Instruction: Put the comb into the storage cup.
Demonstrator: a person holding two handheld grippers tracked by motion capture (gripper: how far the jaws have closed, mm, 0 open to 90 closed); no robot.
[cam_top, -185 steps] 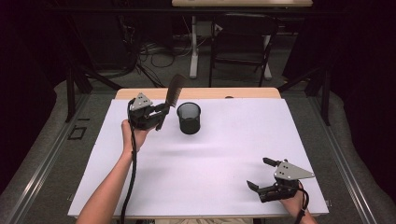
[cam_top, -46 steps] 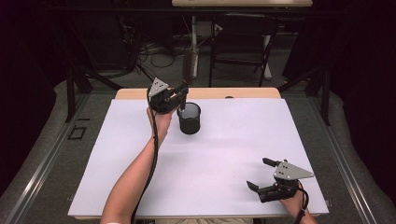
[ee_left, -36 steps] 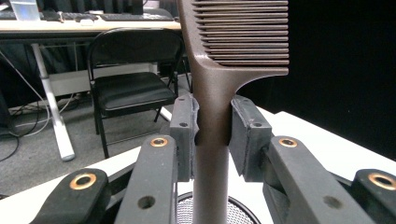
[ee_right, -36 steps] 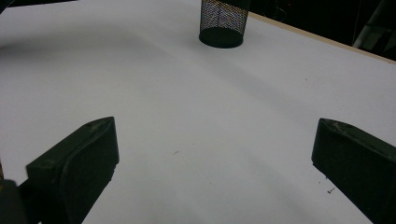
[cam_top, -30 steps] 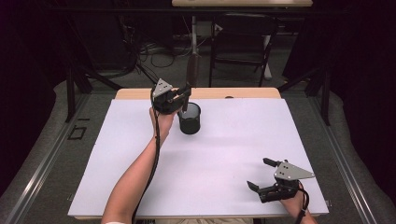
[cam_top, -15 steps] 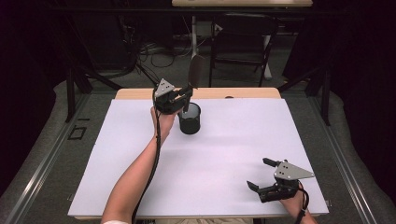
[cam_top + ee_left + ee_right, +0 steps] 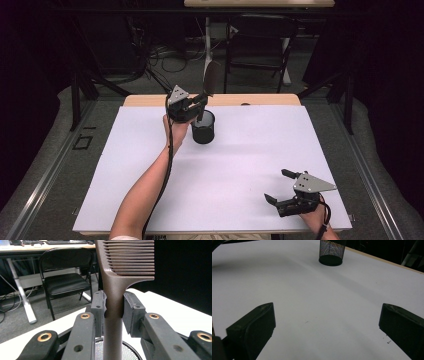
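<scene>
My left gripper (image 7: pixel 199 106) is shut on the handle of a dark brown comb (image 7: pixel 210 82), which stands upright over a black mesh cup (image 7: pixel 203 127) at the back of the white table (image 7: pixel 150 170). In the left gripper view the comb (image 7: pixel 117 277) is pinched between the pads (image 7: pixel 98 307), teeth up, and its handle runs down into the mesh cup (image 7: pixel 100 351). My right gripper (image 7: pixel 279 187) rests open near the table's front right, nothing between its fingers. The right gripper view shows the mesh cup (image 7: pixel 331 252) far ahead between the spread fingers (image 7: pixel 252 327).
A black folding chair (image 7: pixel 260 40) and a white desk leg (image 7: pixel 207 37) stand behind the table, with cables on the floor. A wooden strip (image 7: pixel 260 100) edges the table's far side. A person's left forearm (image 7: pixel 145 190) reaches across the white surface.
My left gripper has carried the comb rightward from the table's back left to above the cup and turned it upright. The right gripper has stayed still.
</scene>
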